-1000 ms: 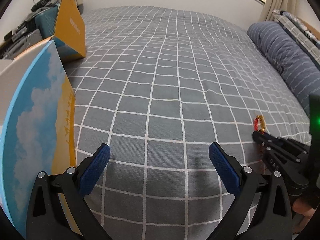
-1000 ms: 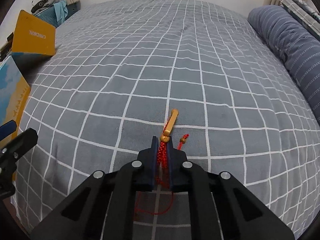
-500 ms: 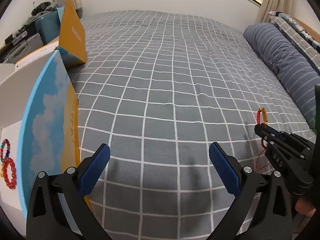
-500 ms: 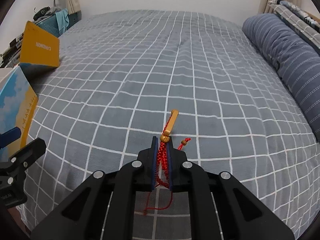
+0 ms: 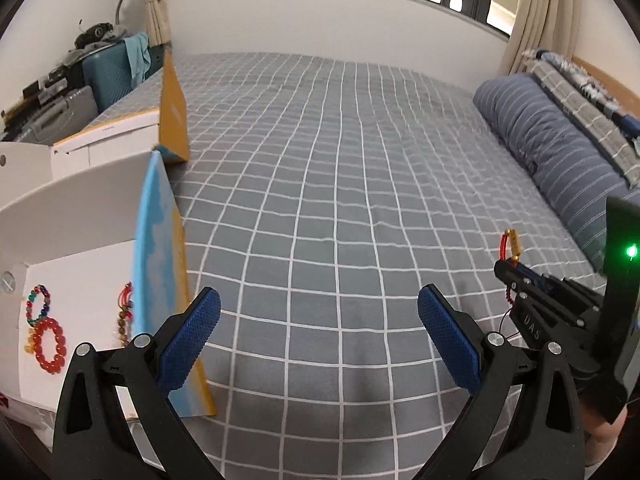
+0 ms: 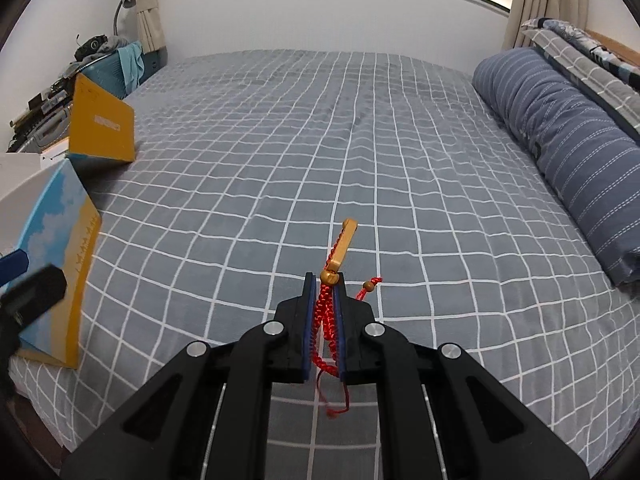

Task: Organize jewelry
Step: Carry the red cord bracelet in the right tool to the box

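My right gripper is shut on a red braided cord bracelet with a gold bar charm, held above the bed. It also shows at the right of the left wrist view, charm upward. My left gripper is open and empty above the bed, next to an open white box with a blue-and-yellow wall. Inside the box lie a red bead bracelet, a multicoloured bead bracelet and a brown bead bracelet.
The bed has a grey checked sheet. A blue striped bolster lies along the right side. The box's yellow lid flap stands up at the left. A teal suitcase and clutter sit beyond the bed's left edge.
Both grippers have risen and tilted up, so the window and walls show. The box interior with its bracelets has come into the left wrist view. The right gripper stays shut on the cord bracelet.
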{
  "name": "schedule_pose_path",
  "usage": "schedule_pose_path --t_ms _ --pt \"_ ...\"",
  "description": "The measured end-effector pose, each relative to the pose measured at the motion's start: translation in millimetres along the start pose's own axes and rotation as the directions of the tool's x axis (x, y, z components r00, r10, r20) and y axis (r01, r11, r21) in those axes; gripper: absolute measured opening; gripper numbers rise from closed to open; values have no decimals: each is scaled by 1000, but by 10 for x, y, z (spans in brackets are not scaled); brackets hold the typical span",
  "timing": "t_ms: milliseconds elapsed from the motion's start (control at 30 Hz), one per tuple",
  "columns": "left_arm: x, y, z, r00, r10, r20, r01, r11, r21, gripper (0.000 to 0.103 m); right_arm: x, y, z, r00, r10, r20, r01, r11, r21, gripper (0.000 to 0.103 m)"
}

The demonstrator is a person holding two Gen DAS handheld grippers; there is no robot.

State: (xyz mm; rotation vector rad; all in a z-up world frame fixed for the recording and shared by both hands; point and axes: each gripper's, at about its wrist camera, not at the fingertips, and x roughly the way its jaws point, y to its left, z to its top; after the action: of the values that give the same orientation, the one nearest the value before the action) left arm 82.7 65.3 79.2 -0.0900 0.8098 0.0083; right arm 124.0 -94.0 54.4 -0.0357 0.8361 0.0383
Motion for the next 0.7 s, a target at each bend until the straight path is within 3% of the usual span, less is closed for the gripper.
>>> schedule_pose_path --t_ms 300,600,700 --pt "-382 407 118 994 84 67 -83 996 -17 96 -377 460 133 998 57 34 -55 997 -44 8" --pt "-718 1183 182 991 74 111 -59 989 -133 96 -681 1237 376 990 119 70 -110 986 -124 8" --pt "-802 1459 193 988 108 109 -91 983 -157 96 -740 1509 445 986 147 77 -135 981 -141 8"
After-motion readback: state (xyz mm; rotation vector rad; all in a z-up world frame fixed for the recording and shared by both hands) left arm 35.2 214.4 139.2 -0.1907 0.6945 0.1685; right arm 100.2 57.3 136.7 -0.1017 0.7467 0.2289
